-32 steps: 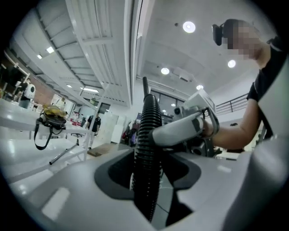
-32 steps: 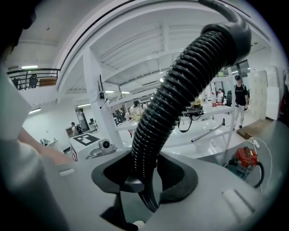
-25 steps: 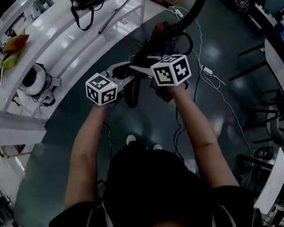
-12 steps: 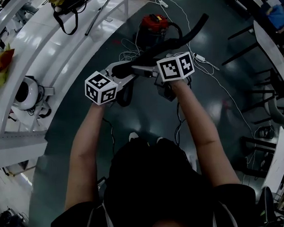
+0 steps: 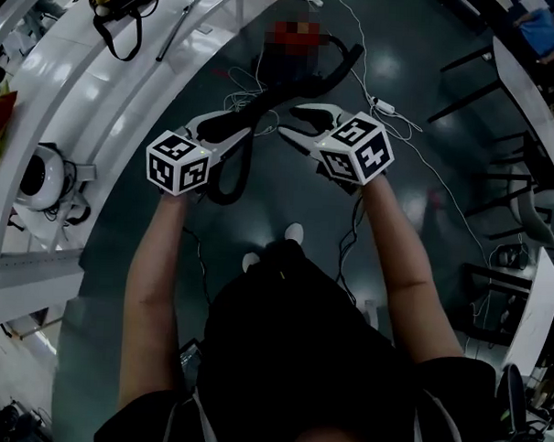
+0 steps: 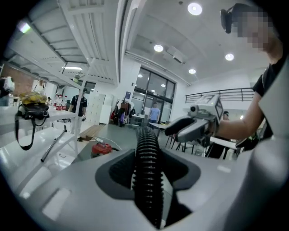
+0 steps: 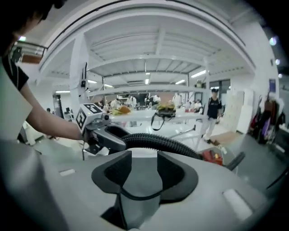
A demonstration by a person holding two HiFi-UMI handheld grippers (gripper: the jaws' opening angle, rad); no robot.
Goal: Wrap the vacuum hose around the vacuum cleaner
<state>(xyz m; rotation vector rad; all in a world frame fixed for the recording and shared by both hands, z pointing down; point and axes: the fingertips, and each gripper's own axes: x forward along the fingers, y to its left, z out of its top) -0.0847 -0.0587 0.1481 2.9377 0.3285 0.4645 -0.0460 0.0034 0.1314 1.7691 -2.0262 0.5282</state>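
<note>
Where the head view looks steeply down, we log a dark, glossy floor (image 5: 418,148) under the person, with a long white curved tabletop (image 5: 108,98) along the left edge.

Vacuum cleaner (image 6: 101,148): a red body standing on the floor ahead of both grippers, well apart from them. The left gripper view shows it low and left of the jaws, and the right gripper view shows it low and right. In the head view a mosaic patch covers that spot.

Vacuum hose (image 6: 146,155): black and ribbed. It arcs from the cleaner's side toward the person, passes through the left gripper and drops in a loop below it.

Left gripper (image 5: 237,129): jaws clamped on the vacuum hose, which runs straight up the middle between the pads in its own view.

Right gripper (image 5: 291,120): just beside the left one, with the tips of the two facing each other. Its jaws have just been closing but stand apart with nothing between them. The hose crosses beyond the tips, untouched.

Smaller items: a black bag (image 5: 121,3) with a hanging strap on the tabletop's far end, a round white device (image 5: 42,176) on the left, and a white cable (image 5: 385,106) trailing across the floor to the right of the cleaner.
</note>
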